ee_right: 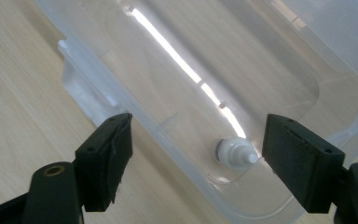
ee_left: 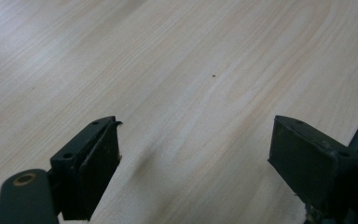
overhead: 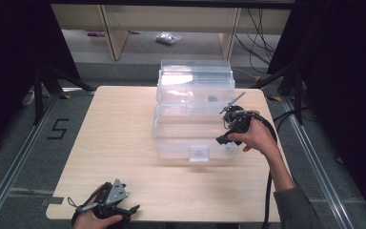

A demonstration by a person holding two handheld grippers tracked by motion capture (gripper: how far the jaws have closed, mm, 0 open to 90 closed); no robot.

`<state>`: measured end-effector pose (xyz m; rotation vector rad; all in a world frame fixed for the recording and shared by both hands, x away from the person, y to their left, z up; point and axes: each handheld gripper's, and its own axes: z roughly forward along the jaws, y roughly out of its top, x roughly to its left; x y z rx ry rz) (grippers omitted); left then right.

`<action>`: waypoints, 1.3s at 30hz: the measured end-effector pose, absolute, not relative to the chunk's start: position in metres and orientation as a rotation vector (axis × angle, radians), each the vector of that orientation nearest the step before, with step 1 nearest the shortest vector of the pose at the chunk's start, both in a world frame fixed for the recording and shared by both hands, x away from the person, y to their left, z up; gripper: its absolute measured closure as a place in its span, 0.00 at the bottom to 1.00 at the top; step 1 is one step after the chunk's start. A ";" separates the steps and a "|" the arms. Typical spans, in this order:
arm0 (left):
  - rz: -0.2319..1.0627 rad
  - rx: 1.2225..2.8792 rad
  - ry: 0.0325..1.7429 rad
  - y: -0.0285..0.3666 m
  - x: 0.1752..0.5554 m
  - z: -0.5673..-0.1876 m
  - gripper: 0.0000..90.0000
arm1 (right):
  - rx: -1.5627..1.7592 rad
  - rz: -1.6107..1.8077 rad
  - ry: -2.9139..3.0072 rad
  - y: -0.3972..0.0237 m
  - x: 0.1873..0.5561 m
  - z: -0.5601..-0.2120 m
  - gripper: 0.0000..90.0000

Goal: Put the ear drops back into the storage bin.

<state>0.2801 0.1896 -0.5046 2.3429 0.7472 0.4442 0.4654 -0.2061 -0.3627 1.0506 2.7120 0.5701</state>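
A clear plastic box [overhead: 171, 143] stands in the middle of the wooden table [overhead: 119, 124], its lid [overhead: 195, 76] tipped up at the back. My right gripper [overhead: 225, 126] hovers over the box's right front part, held by a hand. Looking down in the right gripper view, its jaws [ee_right: 198, 154] stand open above the box wall [ee_right: 121, 93]. A small white ribbed piece [ee_right: 235, 153] lies on the box floor, with neither pad touching it. My left gripper [overhead: 131, 212] rests at the table's front left edge, open over bare wood [ee_left: 196, 158].
Black stand legs [overhead: 43, 86] flank the table on both sides, and cables [overhead: 259, 43] lie on the floor at the back right. A "5" marking [overhead: 57, 129] sits on the floor to the left. Wooden furniture legs [overhead: 114, 33] stand behind the table.
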 end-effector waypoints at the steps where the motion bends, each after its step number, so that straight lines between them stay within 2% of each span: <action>1: 0.440 2.337 0.752 0.189 0.280 -0.505 0.17 | 1.075 0.579 2.708 -0.206 0.463 -0.362 0.26; 39: 0.457 2.321 0.757 0.188 0.281 -0.507 0.17 | 0.905 0.752 2.675 -0.203 0.408 -0.371 0.25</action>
